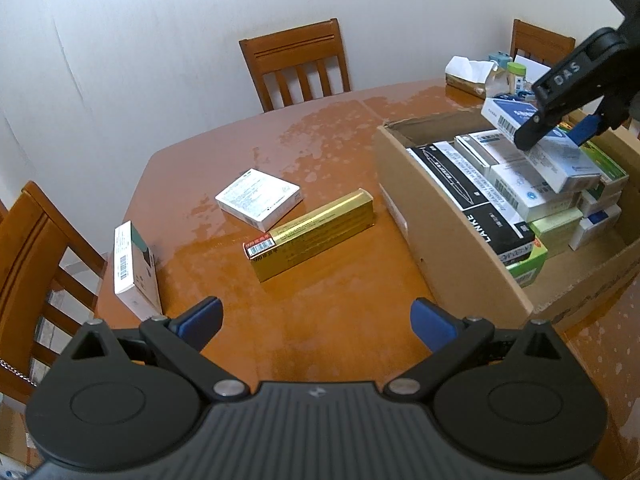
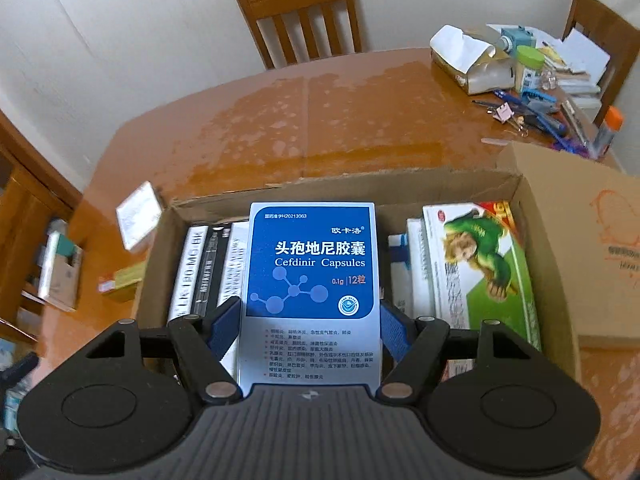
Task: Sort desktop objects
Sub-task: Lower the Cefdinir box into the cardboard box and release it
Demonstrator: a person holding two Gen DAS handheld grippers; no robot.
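Wooden counter (image 1: 328,288), glossy orange-brown, set against a white wall with chairs around it. Left wrist view: left tool (image 1: 316,322) spread wide, nothing between its blue pads, hovering above the near counter. Ahead of it, loose on the counter: gold box (image 1: 314,234) lying flat with a red barcode label at its near end; white box (image 1: 258,200) lying flat just behind it, apart; a second white box (image 1: 130,270) standing on edge at the left counter edge. Carton (image 1: 448,236) at right, open-topped, holding medicine boxes packed side by side, among them a black box (image 1: 470,200) marked LANKE. Right tool (image 1: 556,130) enters from the upper right, clamped on the blue-and-white box (image 1: 540,148), which is tilted over the packed boxes; whether it touches them I cannot tell. Tissue pack (image 1: 468,74) and a green-capped bottle (image 1: 516,76) sit behind the carton. Right wrist view: right tool (image 2: 308,328) closed on the blue-and-white box (image 2: 310,272), labelled Cefdinir Capsules, blue pads pressed to both long sides, box held above the carton (image 2: 560,248) interior. Black boxes stand on edge to its left, a green box (image 2: 488,268) with a monkey picture to its right. Pens, clips and papers lie in a heap at the far right corner (image 2: 540,108).
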